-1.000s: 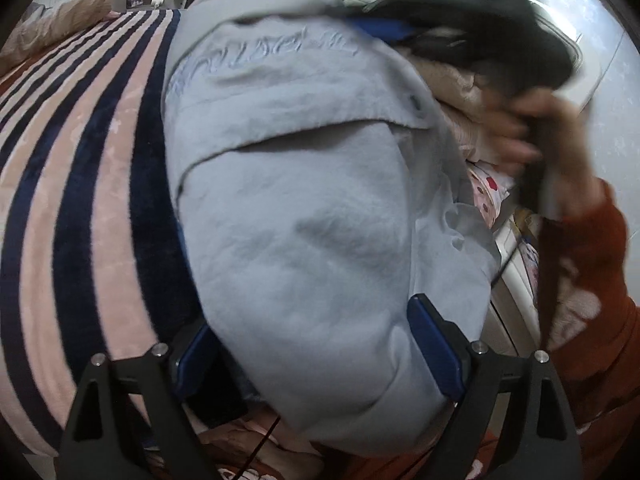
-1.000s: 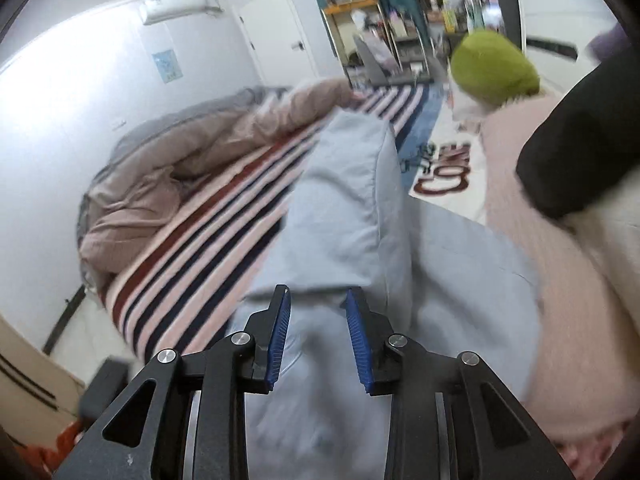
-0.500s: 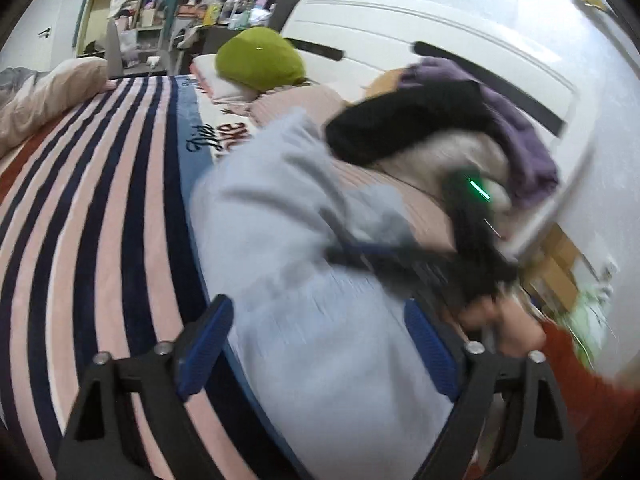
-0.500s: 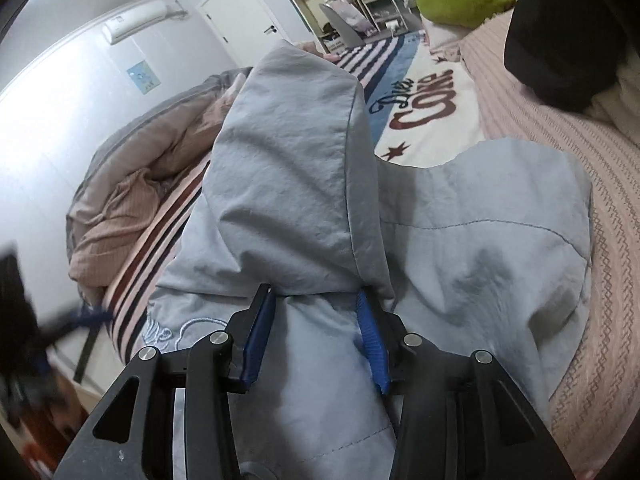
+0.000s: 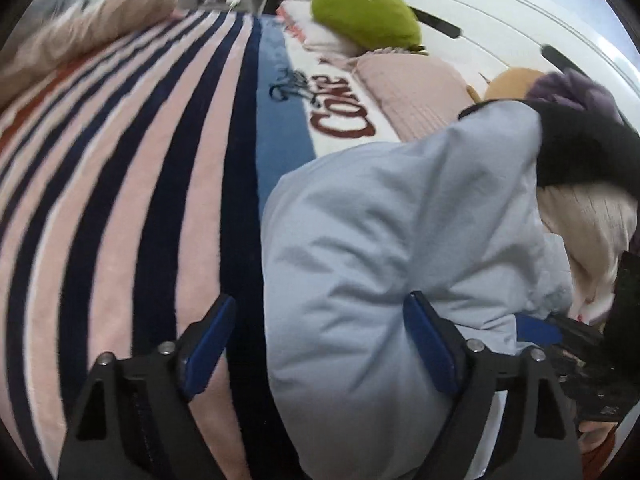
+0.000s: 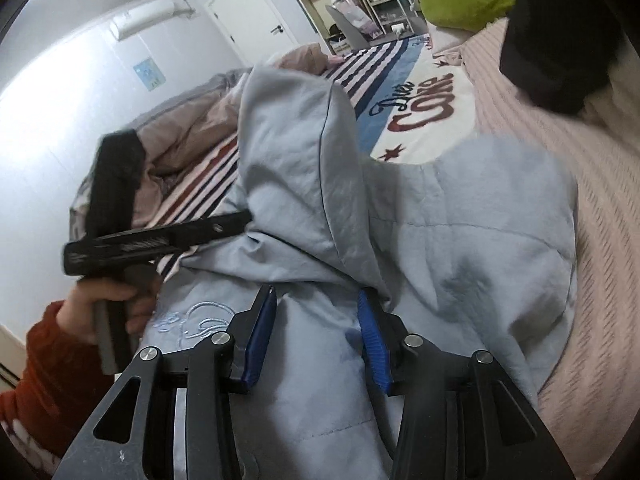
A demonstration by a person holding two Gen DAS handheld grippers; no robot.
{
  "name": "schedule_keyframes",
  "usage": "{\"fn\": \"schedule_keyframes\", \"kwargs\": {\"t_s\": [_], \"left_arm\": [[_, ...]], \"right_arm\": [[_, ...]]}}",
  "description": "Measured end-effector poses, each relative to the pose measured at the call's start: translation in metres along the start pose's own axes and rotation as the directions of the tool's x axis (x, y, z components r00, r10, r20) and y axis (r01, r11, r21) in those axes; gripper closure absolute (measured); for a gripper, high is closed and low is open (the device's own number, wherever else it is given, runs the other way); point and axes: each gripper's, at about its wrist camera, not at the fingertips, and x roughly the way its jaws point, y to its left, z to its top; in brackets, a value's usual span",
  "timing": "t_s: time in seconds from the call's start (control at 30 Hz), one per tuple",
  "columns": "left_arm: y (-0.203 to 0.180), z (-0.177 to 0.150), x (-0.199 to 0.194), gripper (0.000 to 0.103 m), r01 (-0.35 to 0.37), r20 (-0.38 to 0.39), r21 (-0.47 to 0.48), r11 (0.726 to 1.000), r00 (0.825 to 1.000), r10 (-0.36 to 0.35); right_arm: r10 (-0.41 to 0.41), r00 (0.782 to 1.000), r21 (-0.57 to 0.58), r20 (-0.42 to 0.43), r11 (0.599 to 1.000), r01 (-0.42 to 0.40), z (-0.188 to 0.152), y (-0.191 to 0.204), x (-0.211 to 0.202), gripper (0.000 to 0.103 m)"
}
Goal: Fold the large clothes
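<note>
The pale blue jacket [image 6: 440, 240] lies bunched on the bed beside the striped blanket [image 5: 120, 200]. The left hand-held gripper [image 5: 320, 344], jaws just reopened wide, and the right hand-held gripper [image 6: 316, 332], jaws just widened partway, straddle fabric ungripped; the fold may slump open.

Striped blanket [image 5: 120, 200] lies free; clothes pile [image 5: 588, 184] crowds jacket [image 5: 400, 240].

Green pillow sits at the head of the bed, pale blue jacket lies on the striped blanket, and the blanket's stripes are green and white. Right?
Not quite. The stripes on the striped blanket are pink and navy, not green and white; the left wrist view shows it. The green pillow at the head of the bed and the pale blue jacket on the blanket stand as stated.
</note>
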Motion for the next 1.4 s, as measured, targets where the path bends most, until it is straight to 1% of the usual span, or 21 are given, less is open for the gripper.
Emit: {"fn": "schedule_keyframes", "kwargs": {"t_s": [0.07,0.1,0.17,0.2,0.23,0.27,0.33,0.43,0.57,0.67,0.73,0.8,0.83,0.9,0.97,1.07,1.17,1.2,1.23,1.33,1.4], "left_arm": [[0.000,0.004,-0.001,0.018,0.015,-0.014,0.002,1.000,1.000,-0.015],[-0.004,0.008,-0.006,0.019,0.013,-0.014,0.025,1.000,1.000,-0.013],[-0.012,0.015,-0.024,0.030,0.047,0.023,0.061,0.997,0.999,-0.049],[-0.014,0.019,-0.033,0.031,0.070,0.048,0.063,0.996,0.996,-0.073],[-0.016,0.026,-0.041,0.034,0.089,0.079,0.062,0.994,0.992,-0.094],[-0.018,0.032,-0.045,0.036,0.092,0.097,0.066,0.994,0.990,-0.098],[-0.024,0.043,-0.042,0.036,0.068,0.105,0.102,0.993,0.991,-0.078],[-0.024,0.052,-0.015,0.036,0.051,0.045,0.106,0.993,0.997,-0.056],[-0.034,0.050,0.026,0.022,-0.043,0.011,0.173,0.984,0.999,0.042],[-0.038,0.042,0.042,0.019,-0.091,-0.002,0.176,0.980,0.996,0.093],[-0.039,0.042,0.037,0.019,-0.096,-0.007,0.165,0.982,0.995,0.099],[-0.035,0.041,0.020,0.022,-0.075,-0.019,0.137,0.988,0.997,0.079],[-0.035,0.039,0.008,0.026,-0.066,-0.011,0.134,0.989,0.998,0.068],[-0.039,0.023,-0.031,0.026,-0.034,0.043,0.177,0.984,0.999,0.026],[-0.040,0.000,-0.067,0.026,0.017,0.080,0.222,0.975,0.996,-0.035],[-0.033,-0.041,-0.092,0.026,0.087,0.044,0.230,0.969,0.994,-0.099],[-0.026,-0.073,-0.079,0.025,0.146,-0.036,0.202,0.968,0.989,-0.141],[-0.025,-0.082,-0.067,0.025,0.138,-0.060,0.194,0.971,0.990,-0.129],[-0.023,-0.088,-0.057,0.021,0.135,-0.063,0.173,0.976,0.990,-0.126],[-0.012,-0.099,-0.037,0.012,0.183,-0.061,0.060,0.981,0.982,-0.179],[-0.002,-0.098,-0.035,0.011,0.229,-0.076,-0.020,0.973,0.970,-0.230]], "right_arm": [[-0.004,0.999,-0.048,0.034,0.999,0.005,0.015,0.008,-0.008,0.065],[-0.011,0.999,-0.064,0.053,0.998,0.014,0.023,0.011,-0.011,0.065],[-0.026,0.997,-0.079,0.077,0.996,0.032,0.042,0.014,-0.015,0.066],[-0.029,0.996,-0.081,0.082,0.996,0.036,0.052,0.014,-0.014,0.070],[-0.031,0.996,-0.083,0.080,0.996,0.038,0.064,0.013,-0.011,0.083],[-0.032,0.997,-0.080,0.072,0.996,0.038,0.071,0.011,-0.008,0.088],[-0.030,0.998,-0.068,0.055,0.997,0.034,0.084,0.006,0.001,0.088],[-0.094,0.995,-0.034,-0.017,0.995,0.094,0.088,-0.007,0.024,0.088],[-0.157,0.981,0.020,-0.111,0.987,0.160,0.075,-0.033,0.054,0.088],[-0.241,0.959,-0.024,-0.151,0.971,0.240,0.063,-0.040,0.074,0.088],[-0.260,0.955,-0.045,-0.143,0.966,0.256,0.061,-0.038,0.074,0.088],[-0.240,0.963,-0.031,-0.125,0.971,0.238,0.063,-0.036,0.065,0.087],[-0.231,0.967,-0.021,-0.106,0.973,0.230,0.063,-0.032,0.054,0.085],[-0.184,0.982,-0.008,-0.034,0.983,0.184,0.061,-0.019,0.019,0.082],[-0.125,0.992,-0.043,0.013,0.991,0.126,0.051,0.000,-0.013,0.082],[-0.089,0.996,-0.130,0.022,0.987,0.091,0.027,0.030,-0.046,0.078],[-0.148,0.988,-0.174,-0.049,0.975,0.137,-0.002,0.036,-0.037,0.075],[-0.193,0.979,-0.182,-0.069,0.967,0.178,-0.014,0.033,-0.026,0.073],[-0.211,0.974,-0.165,-0.082,0.967,0.195,-0.023,0.026,-0.018,0.070],[-0.215,0.973,-0.091,-0.088,0.974,0.207,-0.041,0.013,-0.001,0.069],[-0.212,0.975,-0.084,-0.070,0.975,0.206,-0.043,0.011,-0.004,0.069]]}}
